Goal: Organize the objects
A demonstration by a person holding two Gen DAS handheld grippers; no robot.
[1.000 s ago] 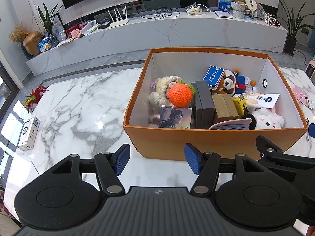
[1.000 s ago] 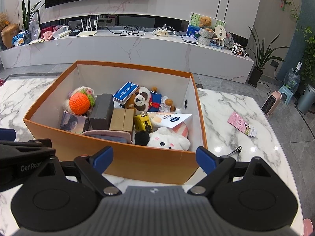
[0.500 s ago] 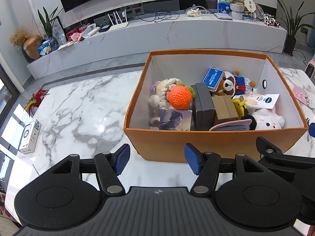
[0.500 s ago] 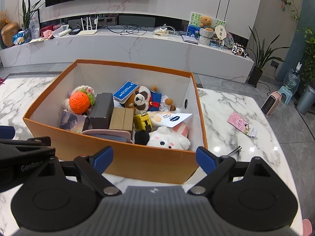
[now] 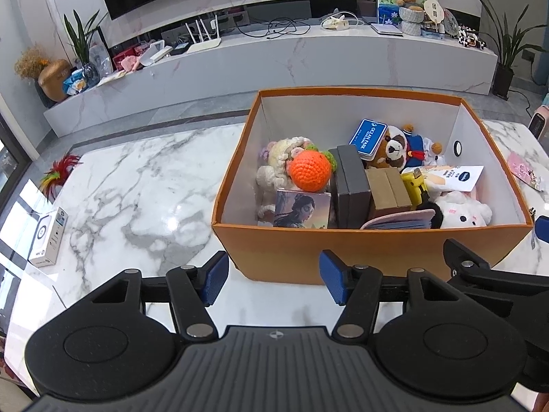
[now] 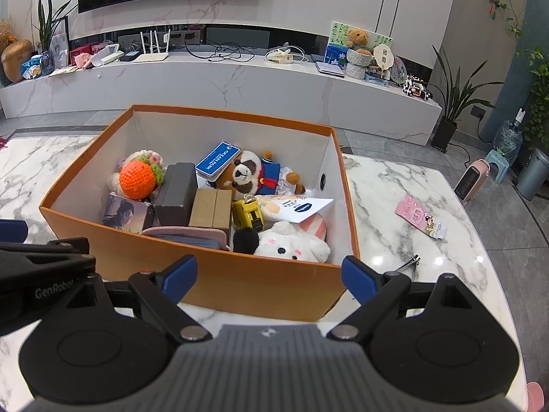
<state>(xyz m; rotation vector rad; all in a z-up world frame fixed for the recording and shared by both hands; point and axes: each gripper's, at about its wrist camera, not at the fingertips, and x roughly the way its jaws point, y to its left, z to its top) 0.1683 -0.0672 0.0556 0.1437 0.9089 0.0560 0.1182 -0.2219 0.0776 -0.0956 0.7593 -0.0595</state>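
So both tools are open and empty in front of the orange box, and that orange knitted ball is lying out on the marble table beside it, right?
Not quite. The orange knitted ball lies inside the orange box, against the cream knitted toy, not out on the marble table. The left wrist view shows it. The rest holds: the left tool and the right tool are open and empty in front of the box.

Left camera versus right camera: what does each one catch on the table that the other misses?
Only the left view shows the small white box and the red feathery thing at the table's far left. Only the right view shows the nail clippers lying on the marble beside the orange box. Both show that box full of toys, the orange ball, the pink packet, and both open grippers, left and right.
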